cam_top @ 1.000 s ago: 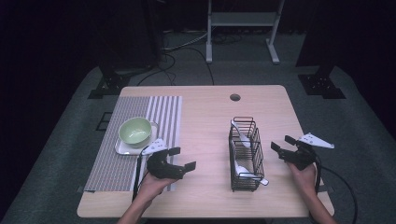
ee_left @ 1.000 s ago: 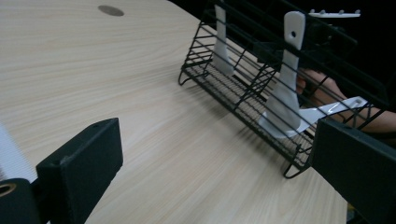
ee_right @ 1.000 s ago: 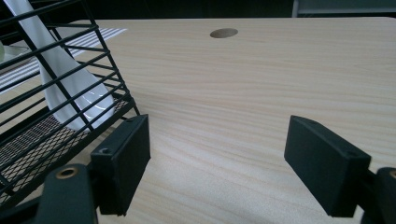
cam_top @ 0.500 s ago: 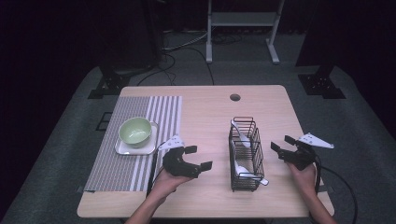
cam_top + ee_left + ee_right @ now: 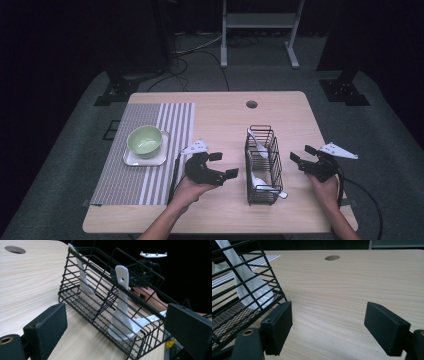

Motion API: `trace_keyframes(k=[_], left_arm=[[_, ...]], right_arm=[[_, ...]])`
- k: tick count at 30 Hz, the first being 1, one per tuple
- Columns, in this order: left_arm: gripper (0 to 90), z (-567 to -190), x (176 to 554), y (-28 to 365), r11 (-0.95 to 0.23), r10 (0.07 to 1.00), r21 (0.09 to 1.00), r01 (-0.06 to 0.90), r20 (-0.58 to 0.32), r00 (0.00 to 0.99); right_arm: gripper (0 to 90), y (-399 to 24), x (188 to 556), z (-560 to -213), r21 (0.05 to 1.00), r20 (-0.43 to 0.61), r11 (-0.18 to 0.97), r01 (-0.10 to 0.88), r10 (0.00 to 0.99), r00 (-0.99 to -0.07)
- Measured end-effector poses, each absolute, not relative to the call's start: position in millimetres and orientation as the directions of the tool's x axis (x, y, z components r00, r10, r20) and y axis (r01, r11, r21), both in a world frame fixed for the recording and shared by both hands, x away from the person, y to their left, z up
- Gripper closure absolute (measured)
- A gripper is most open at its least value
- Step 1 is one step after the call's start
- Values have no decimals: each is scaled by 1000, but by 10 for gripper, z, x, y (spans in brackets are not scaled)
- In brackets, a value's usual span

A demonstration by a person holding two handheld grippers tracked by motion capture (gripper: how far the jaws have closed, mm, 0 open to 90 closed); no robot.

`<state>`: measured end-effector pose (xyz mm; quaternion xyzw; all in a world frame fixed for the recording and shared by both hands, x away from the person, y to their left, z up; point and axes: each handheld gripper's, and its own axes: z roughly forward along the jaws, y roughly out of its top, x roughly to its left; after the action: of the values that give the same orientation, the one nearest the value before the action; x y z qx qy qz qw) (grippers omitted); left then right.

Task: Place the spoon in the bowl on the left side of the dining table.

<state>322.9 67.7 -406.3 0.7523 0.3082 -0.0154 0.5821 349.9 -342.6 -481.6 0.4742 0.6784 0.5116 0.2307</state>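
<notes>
Light wooden desk [image 5: 220, 120] with a round cable hole [image 5: 251, 104] near its far edge. Grey carpet floor [image 5: 75, 145]. Dark surroundings; white metal frame [image 5: 257, 22] and cables [image 5: 192, 47] behind.

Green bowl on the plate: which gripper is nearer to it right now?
Left. The left gripper is over bare table just right of the striped mat holding the green bowl. The right gripper sits beyond the wire basket, near the table's right edge.

Bowl [image 5: 144, 139] on plate [image 5: 131, 159] (on mat [image 5: 117, 170]), left of rack [image 5: 263, 172] holding spoons [image 5: 259, 183].
</notes>
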Motion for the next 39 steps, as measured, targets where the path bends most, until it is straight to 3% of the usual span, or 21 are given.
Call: trace_keyframes(k=[5,8,23,24,30,34,39], left_arm=[[57,-4029,3261,574,-142,437,868,476,-377,817],[115,-4015,3276,524,-139,427,874,465,-371,825],[140,-4004,3354,254,-150,442,873,463,-360,822],[198,-4005,3361,243,-152,438,878,454,-352,827],[243,-4005,3382,202,-160,459,875,458,-345,819],[385,-4006,3388,187,-155,454,877,454,-345,822],[476,-3995,3390,163,-171,464,875,453,-334,820]], right_arm=[[215,-3423,3500,-4815,913,168,31,407,880,-443],[214,-3423,3499,-4815,913,168,30,406,880,-443],[214,-3420,3498,-4815,914,164,34,405,881,-444],[214,-3420,3498,-4815,914,164,34,405,881,-444],[214,-3422,3498,-4815,914,166,32,405,881,-444],[214,-3424,3498,-4815,914,168,31,405,880,-444],[215,-3424,3498,-4815,914,168,31,405,880,-445]])
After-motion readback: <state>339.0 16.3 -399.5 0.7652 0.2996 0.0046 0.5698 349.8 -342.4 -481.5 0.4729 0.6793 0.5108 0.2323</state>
